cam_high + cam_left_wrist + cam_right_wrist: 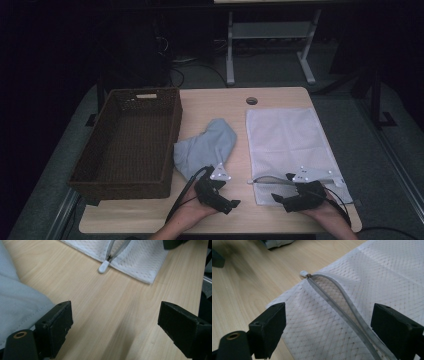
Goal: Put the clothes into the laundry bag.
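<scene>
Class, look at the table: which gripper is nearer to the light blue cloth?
Left. The left gripper sits at the light blue cloth's near edge; the right gripper is farther right, over the white mesh bag.

Empty brown wicker basket (127, 145) at the wooden table's (210, 107) left, white desk frame (270, 37) behind.

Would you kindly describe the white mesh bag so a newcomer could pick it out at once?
Start at the wooden table and look to its right half, across from the brown wicker basket on the left. There the white mesh bag lies flat, beside a crumpled light blue cloth. Unlike the cloth, it is netted, rectangular, and has a grey zipper partly open along its near edge.
</scene>
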{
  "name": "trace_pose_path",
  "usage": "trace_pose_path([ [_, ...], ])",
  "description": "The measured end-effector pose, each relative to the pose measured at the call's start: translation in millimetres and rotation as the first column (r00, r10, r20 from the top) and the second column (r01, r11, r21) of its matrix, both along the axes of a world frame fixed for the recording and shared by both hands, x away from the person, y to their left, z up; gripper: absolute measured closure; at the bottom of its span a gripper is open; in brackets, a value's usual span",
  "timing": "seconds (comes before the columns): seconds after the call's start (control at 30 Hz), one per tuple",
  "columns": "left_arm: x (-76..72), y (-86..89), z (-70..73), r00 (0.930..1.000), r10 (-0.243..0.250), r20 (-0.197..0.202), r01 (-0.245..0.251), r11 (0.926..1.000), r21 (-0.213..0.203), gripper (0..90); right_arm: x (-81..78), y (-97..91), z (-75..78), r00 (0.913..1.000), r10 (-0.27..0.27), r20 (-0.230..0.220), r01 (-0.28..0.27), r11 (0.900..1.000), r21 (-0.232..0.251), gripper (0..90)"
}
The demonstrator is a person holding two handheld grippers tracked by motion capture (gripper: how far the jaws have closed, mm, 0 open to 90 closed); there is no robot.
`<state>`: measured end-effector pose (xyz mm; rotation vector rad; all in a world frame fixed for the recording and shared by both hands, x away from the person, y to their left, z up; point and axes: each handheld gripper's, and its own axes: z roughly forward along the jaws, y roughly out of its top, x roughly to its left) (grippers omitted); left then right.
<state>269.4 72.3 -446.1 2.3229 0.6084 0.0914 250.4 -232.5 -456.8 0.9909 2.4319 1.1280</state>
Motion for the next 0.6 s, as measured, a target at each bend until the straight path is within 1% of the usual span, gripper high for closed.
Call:
trace_pose_path([
  [0.13, 1.5, 0.2, 0.5, 1.0000, -0.003, 0.001, 0.003, 1.0000, -0.009, 12.0, 0.5, -2.1, 5.1, 0.9998, -0.021, 0.000, 0.021, 0.9998, -0.001, 14.5],
  [0.17, 2.5, 0.2, 0.1, 1.0000, -0.005, 0.001, 0.005, 0.9999, -0.015, 12.0, 1.1, -6.2, 8.4, 0.9993, -0.038, -0.006, 0.038, 0.9993, -0.004, 14.8],
  [0.23, 2.9, 0.2, -0.2, 1.0000, -0.006, -0.001, 0.006, 0.9998, -0.017, 12.0, 1.1, -9.2, 9.5, 0.9989, -0.045, -0.008, 0.045, 0.9989, -0.009, 14.8],
  [0.27, 3.1, -0.1, -0.6, 0.9999, -0.010, -0.004, 0.010, 0.9998, -0.018, 12.0, 0.2, -18.0, 11.2, 0.9976, -0.067, -0.014, 0.067, 0.9974, -0.027, 15.3],
  [0.3, 3.0, -0.6, -0.9, 0.9999, -0.009, -0.008, 0.009, 0.9997, -0.022, 11.9, 0.0, -21.5, 11.8, 0.9971, -0.074, -0.016, 0.073, 0.9967, -0.035, 16.4],
  [0.33, 3.0, -0.8, -0.9, 0.9999, -0.010, -0.008, 0.010, 0.9997, -0.022, 12.0, -0.2, -27.9, 12.5, 0.9957, -0.090, -0.023, 0.089, 0.9950, -0.046, 20.3],
  [0.37, 3.0, -1.0, -0.8, 0.9999, -0.012, -0.008, 0.011, 0.9997, -0.019, 12.0, -0.3, -32.5, 12.5, 0.9951, -0.097, -0.019, 0.096, 0.9940, -0.053, 24.0],
  [0.4, 3.0, -1.2, -1.1, 0.9999, -0.012, -0.010, 0.011, 0.9997, -0.022, 12.0, -0.8, -38.5, 12.4, 0.9937, -0.111, -0.019, 0.110, 0.9924, -0.055, 28.2],
  [0.47, 3.3, -1.2, -1.3, 0.9998, -0.014, -0.014, 0.013, 0.9997, -0.022, 12.0, -1.2, -50.2, 11.4, 0.9881, -0.149, -0.038, 0.147, 0.9878, -0.051, 35.9],
  [0.6, 4.2, -1.0, -1.9, 0.9996, -0.015, -0.024, 0.014, 0.9996, -0.023, 12.1, -2.0, -70.8, 8.3, 0.9822, -0.175, -0.069, 0.170, 0.9834, -0.063, 53.0],
])
